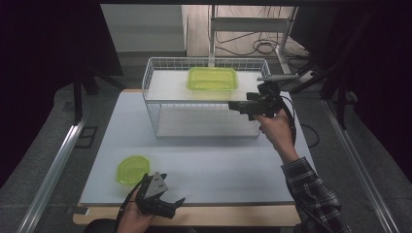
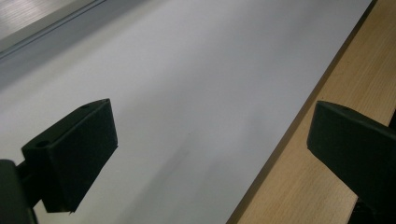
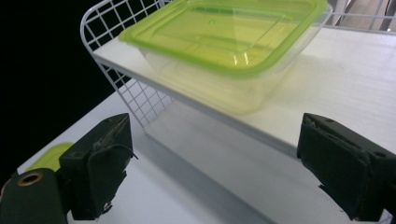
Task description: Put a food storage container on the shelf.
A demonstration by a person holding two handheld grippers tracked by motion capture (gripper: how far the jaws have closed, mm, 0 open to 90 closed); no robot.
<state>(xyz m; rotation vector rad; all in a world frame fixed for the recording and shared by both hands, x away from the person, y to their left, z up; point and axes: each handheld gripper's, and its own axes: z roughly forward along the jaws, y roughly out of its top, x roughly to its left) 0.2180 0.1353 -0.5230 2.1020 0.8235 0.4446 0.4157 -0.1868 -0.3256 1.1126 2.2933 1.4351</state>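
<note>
Right now your right tool [image 1: 239,105] hangs with its jaws spread and nothing between them, just beside the wire rack [image 1: 151,104], whose upper shelf carries the lidded green container [image 1: 213,78]. Your left tool [image 1: 163,196] rests spread at the tabletop's [image 1: 218,165] near edge, beside a small green lid [image 1: 131,169].

My plaid sleeve [image 1: 313,191]; lime-lidded clear container [image 1: 213,78], white wire basket [image 1: 156,104], lime lid [image 1: 132,169] on pale grey table [image 1: 218,165] w/ wood edge.
</note>
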